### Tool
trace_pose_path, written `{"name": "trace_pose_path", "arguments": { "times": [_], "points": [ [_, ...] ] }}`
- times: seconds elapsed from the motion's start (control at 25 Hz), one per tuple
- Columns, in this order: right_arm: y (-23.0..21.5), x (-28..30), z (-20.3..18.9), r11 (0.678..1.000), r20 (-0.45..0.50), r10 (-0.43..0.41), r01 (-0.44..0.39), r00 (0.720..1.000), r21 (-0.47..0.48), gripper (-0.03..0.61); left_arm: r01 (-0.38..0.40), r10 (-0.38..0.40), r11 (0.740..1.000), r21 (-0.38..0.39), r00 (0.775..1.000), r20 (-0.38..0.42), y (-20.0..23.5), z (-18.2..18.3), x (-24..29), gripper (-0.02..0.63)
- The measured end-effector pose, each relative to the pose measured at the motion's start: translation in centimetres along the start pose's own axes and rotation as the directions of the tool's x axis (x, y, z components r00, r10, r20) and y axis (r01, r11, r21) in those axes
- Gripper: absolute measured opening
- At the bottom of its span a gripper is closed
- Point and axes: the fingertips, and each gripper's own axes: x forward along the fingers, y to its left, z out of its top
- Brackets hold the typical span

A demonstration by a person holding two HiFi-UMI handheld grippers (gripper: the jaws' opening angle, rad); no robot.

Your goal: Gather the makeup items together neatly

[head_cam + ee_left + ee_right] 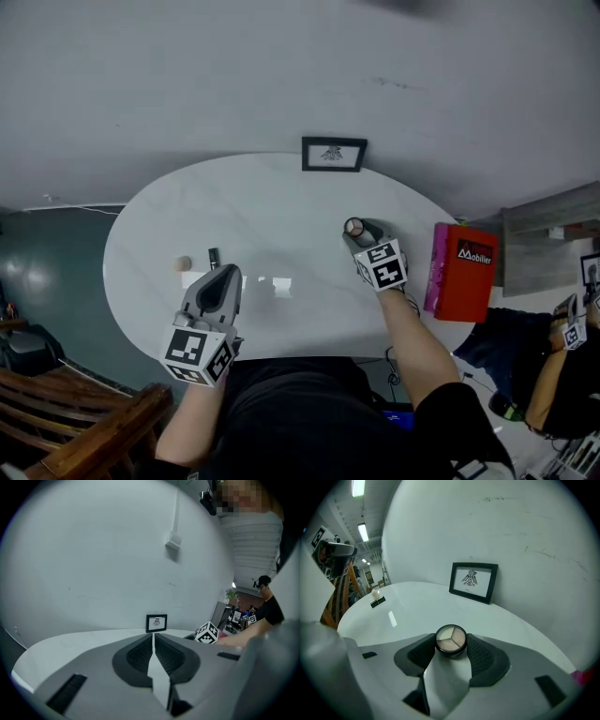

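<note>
A round black compact (450,638) with three pale shades lies on the white oval table (281,206), right of centre. My right gripper (450,645) slopes down over it. Its jaws stand wide, one on each side of the compact (353,227), and I see no squeeze on it. My left gripper (223,277) hovers at the table's front left, shut with nothing between its pads (140,653). Just left of it lie a small beige item (183,263) and a small black item (214,255); the right gripper view shows them far off, the black item (378,601) in front.
A small black-framed picture (334,154) stands at the table's far edge against the wall. A red box (463,272) stands upright at the right edge. Wooden furniture (84,422) sits at lower left. Another person (562,366) is at far right.
</note>
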Motion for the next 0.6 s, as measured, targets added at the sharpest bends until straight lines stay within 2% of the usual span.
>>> {"name": "trace_pose_path", "arguments": {
  "times": [0.32,0.6],
  "points": [
    [4.2,-2.6,6.4,1.0,0.118,-0.006,0.004,0.993,0.016,0.212,-0.049,0.051,0.998,-0.031,0.998,0.038,5.6,-0.4,-4.9,0.026],
    [11.7,-3.4,12.1,0.998,0.188,0.066,-0.063,0.98,-0.022,0.212,-0.086,0.088,0.996,-0.025,0.993,0.078,10.8,-0.2,-8.2,0.025]
  ]
}}
